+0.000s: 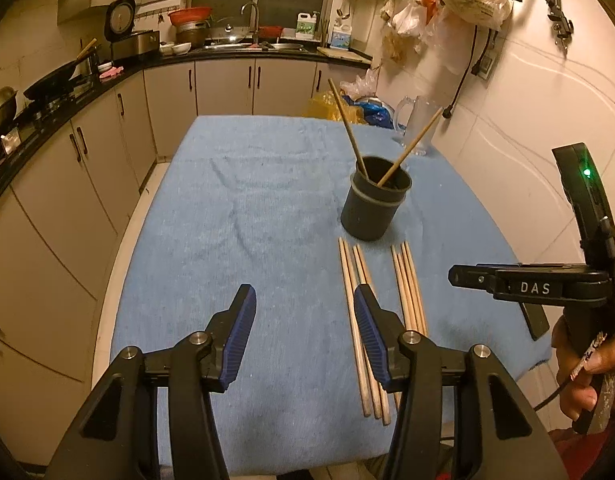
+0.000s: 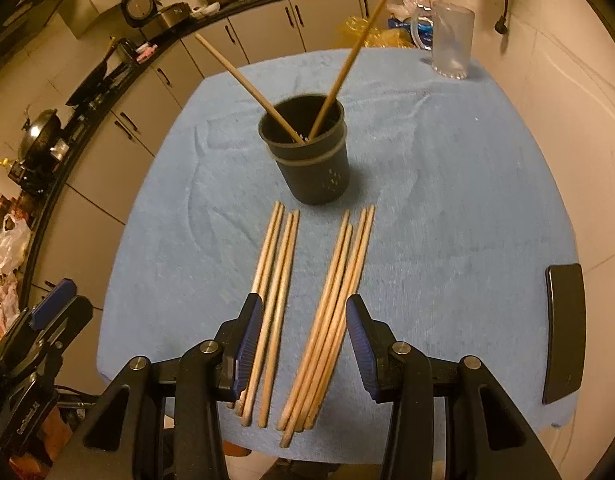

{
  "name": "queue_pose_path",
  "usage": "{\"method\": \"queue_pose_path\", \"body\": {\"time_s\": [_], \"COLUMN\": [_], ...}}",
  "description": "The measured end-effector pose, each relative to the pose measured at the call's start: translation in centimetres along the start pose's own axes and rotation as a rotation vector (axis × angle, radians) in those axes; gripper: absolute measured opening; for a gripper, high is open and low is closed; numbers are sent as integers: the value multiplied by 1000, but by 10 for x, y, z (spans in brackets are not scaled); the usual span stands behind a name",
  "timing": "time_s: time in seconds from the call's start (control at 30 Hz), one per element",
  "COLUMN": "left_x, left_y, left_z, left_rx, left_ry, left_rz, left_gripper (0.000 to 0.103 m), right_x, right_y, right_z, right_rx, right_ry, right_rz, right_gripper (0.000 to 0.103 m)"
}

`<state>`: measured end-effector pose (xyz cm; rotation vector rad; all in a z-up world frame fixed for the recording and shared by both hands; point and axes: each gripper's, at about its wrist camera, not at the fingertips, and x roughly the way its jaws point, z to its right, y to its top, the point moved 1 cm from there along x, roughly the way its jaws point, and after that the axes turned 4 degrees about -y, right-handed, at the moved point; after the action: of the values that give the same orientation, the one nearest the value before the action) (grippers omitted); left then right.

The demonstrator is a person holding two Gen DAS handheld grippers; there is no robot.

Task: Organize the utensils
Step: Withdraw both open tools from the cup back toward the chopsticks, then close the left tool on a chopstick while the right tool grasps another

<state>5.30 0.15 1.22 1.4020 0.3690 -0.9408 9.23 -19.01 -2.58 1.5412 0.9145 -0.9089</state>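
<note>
Both empty, left claw (image 1: pixel 303 336) jaws apart, right claw (image 2: pixel 303 344) parted above chopsticks (image 2: pixel 327 312)

I see pale bare-wood chopsticks (image 2: pixel 275 300), matt and smooth, lying on a blue cloth (image 2: pixel 447 220) with a rough, towel-like nap. The holder (image 2: pixel 311 160) looks like dark matt plastic. My grippers' pads (image 2: pixel 247 344) are ribbed blue rubber on matt black plastic arms with shiny metal pins. The jug (image 2: pixel 453 40) is frosted clear plastic or glass.

Dim, warm yellow indoor light, strong fisheye bending with dark corners, slight motion blur throughout.
</note>
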Motion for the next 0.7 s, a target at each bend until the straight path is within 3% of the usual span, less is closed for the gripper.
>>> {"method": "queue_pose_path", "body": {"time_s": [0.3, 0.5, 0.7], "left_x": [3, 19, 57], "left_y": [-14, -19, -11], "left_z": [-9, -21, -13], "left_rx": [5, -17, -35], "left_ry": [18, 29, -33], "left_rz": [-27, -70, -143], "left_gripper": [51, 51, 51], "right_x": [25, 37, 51], "right_y": [-13, -7, 0], "right_z": [19, 55, 77], "right_rx": [55, 188, 261], "right_ry": [-76, -40, -9], "right_rz": [-28, -52, -76], "right_gripper": [47, 47, 46]}}
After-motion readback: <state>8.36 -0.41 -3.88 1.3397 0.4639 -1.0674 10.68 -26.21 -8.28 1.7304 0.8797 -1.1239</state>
